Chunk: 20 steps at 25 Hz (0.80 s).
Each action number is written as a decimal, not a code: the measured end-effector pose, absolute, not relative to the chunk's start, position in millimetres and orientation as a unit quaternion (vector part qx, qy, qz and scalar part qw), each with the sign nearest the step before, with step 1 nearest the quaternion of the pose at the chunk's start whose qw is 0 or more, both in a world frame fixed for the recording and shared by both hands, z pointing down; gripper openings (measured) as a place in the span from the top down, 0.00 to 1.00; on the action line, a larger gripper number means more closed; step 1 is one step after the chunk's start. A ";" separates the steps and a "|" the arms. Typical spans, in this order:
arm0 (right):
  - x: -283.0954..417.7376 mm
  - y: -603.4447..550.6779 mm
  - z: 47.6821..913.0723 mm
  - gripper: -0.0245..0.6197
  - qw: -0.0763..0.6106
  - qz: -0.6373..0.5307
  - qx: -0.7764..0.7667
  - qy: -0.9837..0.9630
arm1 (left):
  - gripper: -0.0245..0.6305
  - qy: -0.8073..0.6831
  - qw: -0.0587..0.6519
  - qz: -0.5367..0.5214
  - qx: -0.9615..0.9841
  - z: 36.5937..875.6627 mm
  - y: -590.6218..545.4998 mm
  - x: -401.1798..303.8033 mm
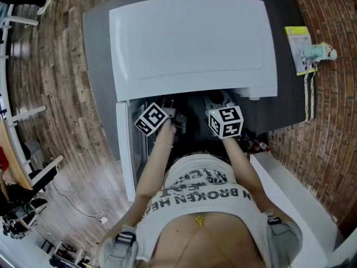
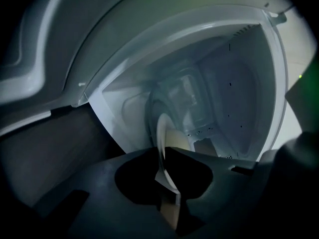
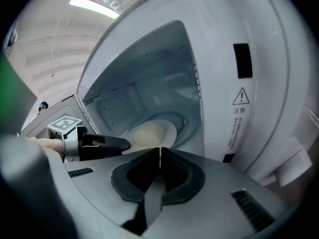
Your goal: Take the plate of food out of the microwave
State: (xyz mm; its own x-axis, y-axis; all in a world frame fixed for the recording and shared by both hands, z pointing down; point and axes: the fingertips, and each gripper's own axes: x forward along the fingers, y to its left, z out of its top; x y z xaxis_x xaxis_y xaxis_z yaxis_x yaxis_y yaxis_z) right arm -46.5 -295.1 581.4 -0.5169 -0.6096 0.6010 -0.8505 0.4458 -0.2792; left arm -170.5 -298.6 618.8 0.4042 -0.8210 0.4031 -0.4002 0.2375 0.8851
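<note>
The white microwave (image 1: pixel 192 38) stands on a dark table with its door (image 1: pixel 126 149) swung open to the left. Inside, a white plate (image 3: pixel 151 132) with pale food rests over the glass turntable (image 3: pixel 179 114). My left gripper (image 2: pixel 167 177) is shut on the plate's rim (image 2: pixel 162 139), which shows edge-on between its jaws. My right gripper (image 3: pixel 160 159) is shut on the rim's opposite side, a thin white edge between its jaws. The left gripper's fingers (image 3: pixel 102 144) show at the plate's left. In the head view both marker cubes (image 1: pixel 152 119) (image 1: pixel 226 121) sit at the cavity mouth; the jaws are hidden.
The microwave's control side panel with a warning label (image 3: pixel 239 108) stands just right of the right gripper. A yellow leaflet and a small toy (image 1: pixel 304 49) lie on the table's right end. A white ledge (image 1: pixel 290 188) runs at lower right beside a brick wall.
</note>
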 end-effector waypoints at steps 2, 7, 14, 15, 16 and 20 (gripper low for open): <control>-45.8 -294.2 584.6 0.94 0.200 0.305 0.442 -0.820 | 0.90 -0.512 0.601 -0.188 0.585 619.0 -297.7 -169.3; -45.3 -288.0 594.1 0.94 0.193 0.337 0.429 -0.816 | 0.91 -0.501 0.612 -0.198 0.579 619.2 -291.1 -164.9; -46.2 -285.5 594.5 0.86 0.105 0.435 0.403 -0.798 | 0.92 -0.497 0.624 -0.214 0.564 618.7 -281.6 -164.3; -45.6 -285.3 595.5 0.83 0.098 0.445 0.401 -0.794 | 0.92 -0.496 0.625 -0.216 0.563 618.6 -280.1 -164.3; -45.0 -285.2 596.8 0.82 0.091 0.456 0.400 -0.790 | 0.92 -0.496 0.626 -0.217 0.562 618.6 -278.5 -164.4; -47.2 -284.0 603.4 0.80 0.066 0.497 0.382 -0.776 | 0.92 -0.494 0.631 -0.218 0.557 619.8 -271.7 -163.8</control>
State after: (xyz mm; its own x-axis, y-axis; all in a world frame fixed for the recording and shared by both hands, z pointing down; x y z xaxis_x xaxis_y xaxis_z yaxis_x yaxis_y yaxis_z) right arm -47.2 -284.0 603.4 -0.7001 -0.5273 0.4816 -0.6579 0.2141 -0.7220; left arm -163.8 -271.7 619.8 0.4171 -0.8253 0.3806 -0.2744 0.2849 0.9184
